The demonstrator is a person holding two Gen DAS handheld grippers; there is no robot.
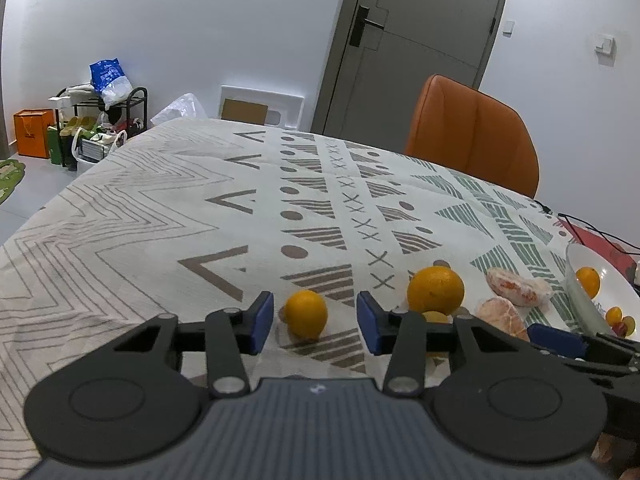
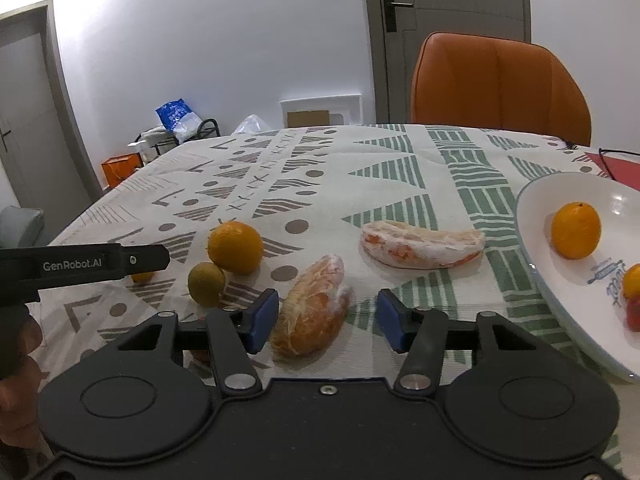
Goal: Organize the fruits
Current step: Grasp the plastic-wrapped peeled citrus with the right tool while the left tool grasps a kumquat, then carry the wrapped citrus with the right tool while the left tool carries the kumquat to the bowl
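Note:
My left gripper is open, its blue pads either side of a small orange on the patterned cloth. A larger orange lies to its right, with a small greenish fruit in front of it. My right gripper is open around a peeled citrus segment. A second peeled segment lies beyond it. The white plate at the right holds an orange and small fruits at its near edge. The large orange and greenish fruit lie left of the right gripper.
An orange chair stands behind the table's far edge. A black cable and a red item lie at the far right. The left gripper's body reaches in from the left of the right wrist view.

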